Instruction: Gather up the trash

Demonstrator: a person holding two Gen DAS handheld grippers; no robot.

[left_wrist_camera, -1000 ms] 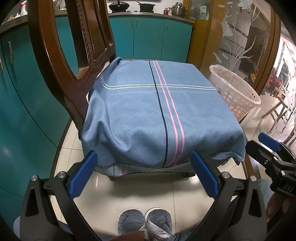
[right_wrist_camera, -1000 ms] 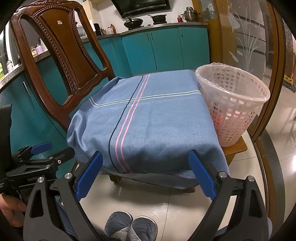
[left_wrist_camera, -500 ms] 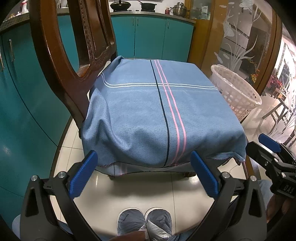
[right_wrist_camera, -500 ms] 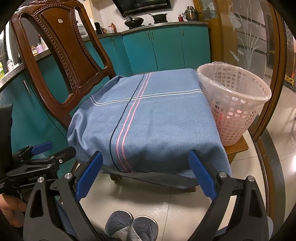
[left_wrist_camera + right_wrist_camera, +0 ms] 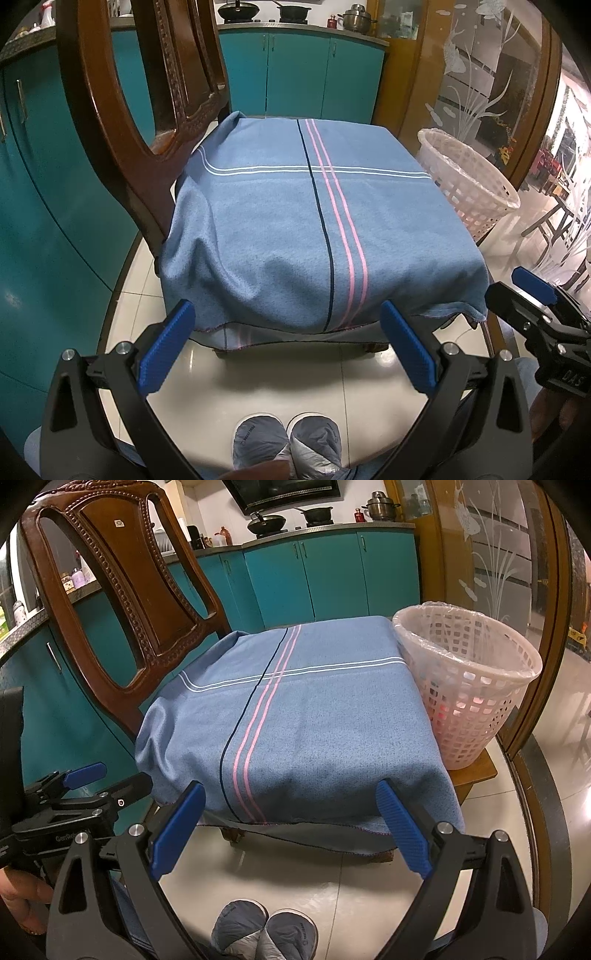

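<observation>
A white mesh waste basket (image 5: 469, 686) lined with a clear bag stands on a low wooden stool to the right of the chair; something pink shows through its wall. The basket (image 5: 467, 181) also shows at the right in the left wrist view. A blue cloth (image 5: 317, 229) with pink and white stripes covers the chair seat, and I see no loose trash on it. My left gripper (image 5: 288, 341) is open in front of the seat's near edge, nothing between its fingers. My right gripper (image 5: 291, 825) is open too, level with the cloth's front hem.
The carved wooden chair back (image 5: 122, 590) rises at the left. Teal kitchen cabinets (image 5: 325, 572) run behind, with pans on the counter. A glass door with a wooden frame (image 5: 517, 572) stands at the right. The person's shoes (image 5: 288, 443) rest on the tiled floor below.
Both grippers have drifted very slightly; the chair and basket sit a touch lower in the views. Nothing was taken hold of or let go.
</observation>
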